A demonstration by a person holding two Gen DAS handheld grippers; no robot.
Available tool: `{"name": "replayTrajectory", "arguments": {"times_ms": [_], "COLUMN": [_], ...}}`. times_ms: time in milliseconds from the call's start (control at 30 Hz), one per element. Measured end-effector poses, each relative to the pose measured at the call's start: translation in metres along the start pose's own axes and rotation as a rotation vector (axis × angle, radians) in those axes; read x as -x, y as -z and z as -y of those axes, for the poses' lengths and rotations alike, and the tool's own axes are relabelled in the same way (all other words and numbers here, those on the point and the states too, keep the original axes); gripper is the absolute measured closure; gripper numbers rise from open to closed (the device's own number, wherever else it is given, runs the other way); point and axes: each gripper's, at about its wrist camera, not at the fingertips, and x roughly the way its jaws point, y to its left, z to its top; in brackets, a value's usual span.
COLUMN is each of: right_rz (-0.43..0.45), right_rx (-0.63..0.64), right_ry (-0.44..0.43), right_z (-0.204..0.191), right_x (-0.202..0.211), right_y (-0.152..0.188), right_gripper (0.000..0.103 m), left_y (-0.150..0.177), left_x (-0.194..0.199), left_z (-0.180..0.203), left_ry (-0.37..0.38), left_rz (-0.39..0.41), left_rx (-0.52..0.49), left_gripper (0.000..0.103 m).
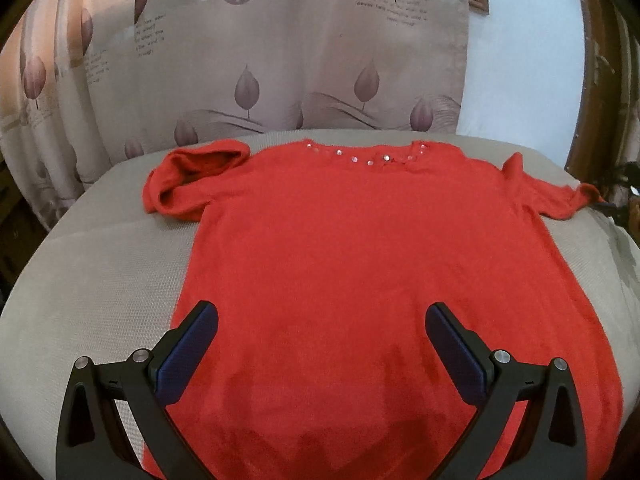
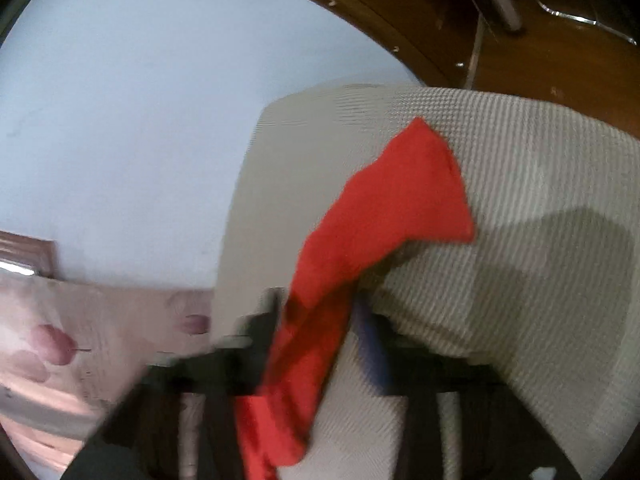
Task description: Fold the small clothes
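Note:
A red short-sleeved top (image 1: 352,264) with shiny studs at the neckline lies flat on a grey cushion (image 1: 104,280), neck at the far side. Its left sleeve (image 1: 192,184) is bunched up. My left gripper (image 1: 320,336) is open and empty, hovering over the top's lower part. In the blurred right wrist view, the top's right sleeve (image 2: 392,200) stretches from the cushion (image 2: 540,200) down between my right gripper's fingers (image 2: 320,320), which look shut on it.
A patterned curtain (image 1: 280,60) hangs behind the cushion. A pale blue wall (image 1: 520,60) is at the right, with dark wooden furniture (image 2: 500,40) beyond the cushion's edge.

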Motion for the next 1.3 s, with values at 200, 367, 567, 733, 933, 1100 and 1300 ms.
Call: {"name": "replayTrajectory", "arguments": {"times_ms": [200, 367, 567, 733, 933, 1100, 1300], "right_rz": [0.11, 0.18, 0.13, -0.003, -0.215, -0.362, -0.461], "right_rx": [0.048, 0.193, 0.409, 0.585, 0.713, 0.728, 0.835], "right_ry": [-0.088, -0.141, -0.231, -0.306, -0.346, -0.326, -0.248], "right_z": [-0.011, -0.06, -0.154, -0.226, -0.281, -0.283, -0.275], "right_x": [0.032, 0.068, 0.083, 0.058, -0.023, -0.097, -0.15], "right_y": [-0.012, 0.0, 0.064, 0.156, 0.286, 0.37, 0.436], "right_gripper": [0.097, 0.097, 0.097, 0.097, 0.097, 0.097, 0.097], "left_y": [-0.001, -0.002, -0.004, -0.023, -0.028, -0.02, -0.014], "left_x": [-0.006, -0.011, -0.009, 0.013, -0.011, -0.025, -0.029], "left_z": [-0.01, -0.023, -0.035, -0.051, -0.094, -0.12, -0.137], "left_ry": [0.023, 0.051, 0.06, -0.029, -0.13, -0.093, -0.048], "left_rz": [-0.04, -0.07, -0.072, 0.03, 0.027, -0.029, -0.047], "left_rx": [0.05, 0.12, 0.163, 0.113, 0.114, 0.235, 0.349], "left_gripper": [0.001, 0.001, 0.001, 0.0, 0.0, 0.0, 0.0]}}
